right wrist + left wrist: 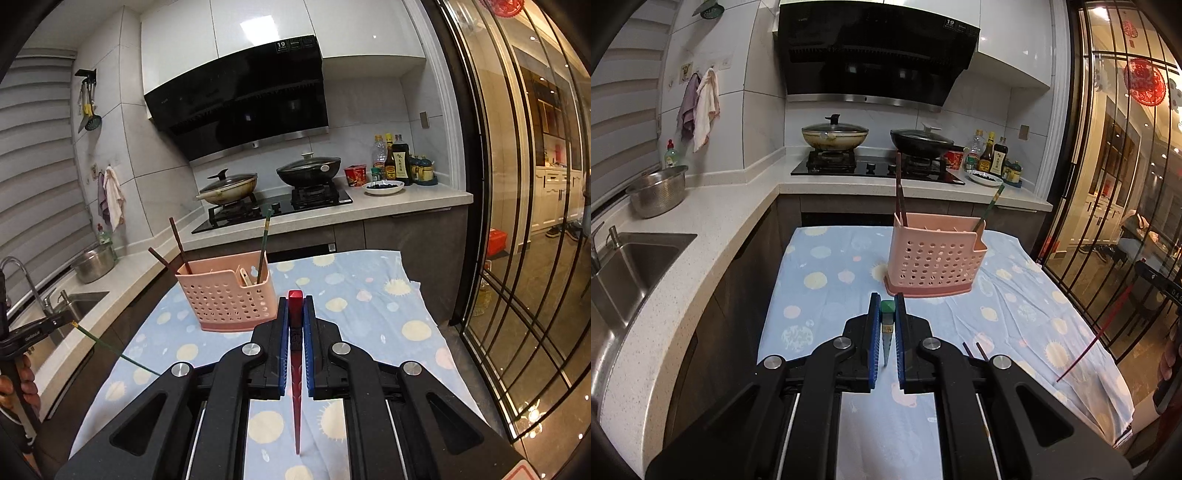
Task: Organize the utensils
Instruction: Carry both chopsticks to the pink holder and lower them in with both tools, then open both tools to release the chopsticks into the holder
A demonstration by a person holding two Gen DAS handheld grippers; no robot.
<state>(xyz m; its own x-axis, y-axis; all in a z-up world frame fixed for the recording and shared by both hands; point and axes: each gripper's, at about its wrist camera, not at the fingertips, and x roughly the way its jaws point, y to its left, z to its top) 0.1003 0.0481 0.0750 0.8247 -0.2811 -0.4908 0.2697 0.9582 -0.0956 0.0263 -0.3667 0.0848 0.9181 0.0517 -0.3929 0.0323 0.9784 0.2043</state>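
Left gripper (885, 314): my jaws are pinched narrow on a green chopstick (886, 332), gripped near its thick butt end.
Right gripper (295, 314): pinched tight on a red chopstick (296, 354), also held near the butt.
Sticks' long axis: each runs back along its gripper's own line, butt forward, thin tip trailing toward me and down over the cloth (827, 266).
Holder (936, 254): pink, perforated, upright on the cloth at the far side of the table.
Already in it: brown sticks (899, 199) in the left end, another green stick (988, 208) in the right end.
Holder from the left gripper: ahead and a little to the right, near.
Holder from the right gripper: ahead and to the left, near.
Nearer hand: I judge them about equal; the left looks slightly closer.
Key relation: the holder's mouth faces up while my sticks lie roughly level with tips pointing away from it.
What the move needs: I reckon each stick must be swung upright above a compartment before release.
Risk: a thin tip could catch the rim or a side hole.
Loose pieces: two dark stick ends (975, 350) lie on the cloth beside my left gripper.
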